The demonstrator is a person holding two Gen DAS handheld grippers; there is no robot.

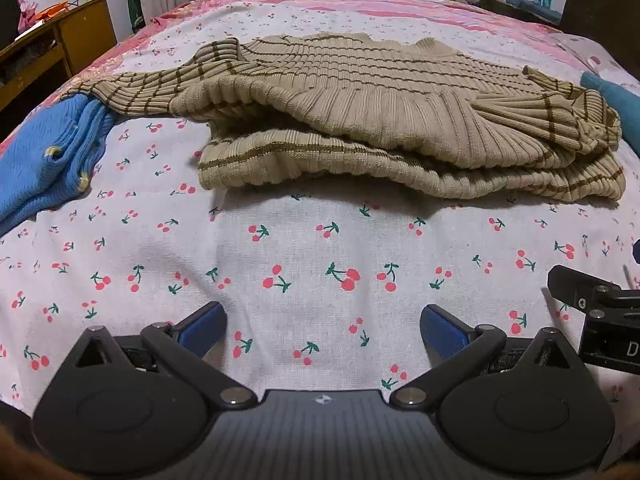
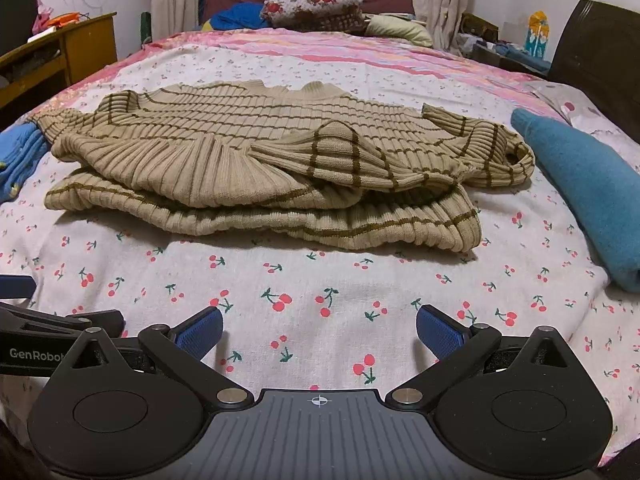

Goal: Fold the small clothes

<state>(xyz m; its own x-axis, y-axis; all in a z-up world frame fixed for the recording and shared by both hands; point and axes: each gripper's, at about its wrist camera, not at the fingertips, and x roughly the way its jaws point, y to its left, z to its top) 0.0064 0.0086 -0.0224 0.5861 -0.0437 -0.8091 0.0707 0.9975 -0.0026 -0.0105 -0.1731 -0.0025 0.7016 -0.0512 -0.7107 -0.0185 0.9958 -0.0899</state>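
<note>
The bed (image 2: 320, 288), under a cherry-print sheet, is your work surface. It's soft, so it will give when you press down on it.

The beige ribbed sweater with brown stripes (image 2: 240, 152) lies mid-bed, straight ahead of both tongs and well apart from them. It's already doubled over, with the top layer bunched across the bottom one and the hem band showing along the near edge (image 1: 400, 168). I expect a thick, limp, stretchy knit. It should be light enough for one tong to lift, but it will sag and stretch rather than keep its shape. The ribs should grip well, so slipping is unlikely.

A blue knit garment (image 1: 44, 160) lies at its left, touching the left sleeve. A teal garment (image 2: 592, 192) lies just beside it on the right. Don't snag either one.

The right sleeve (image 2: 360, 160) lies folded across the body, with its cuff end bunched at the right edge. The left sleeve (image 1: 128, 92) trails out to the left.

Where to grab: pinch the hem band corners or the shoulder seams, taking both layers deep into the pads. Avoid single ribs mid-panel, since they'll just stretch and tent.

The left tongs (image 1: 322, 330) are spread wide and hold nothing, hovering low over the sheet. The right tongs (image 2: 319, 330) are the same, wide apart and empty. The two sit side by side.
</note>
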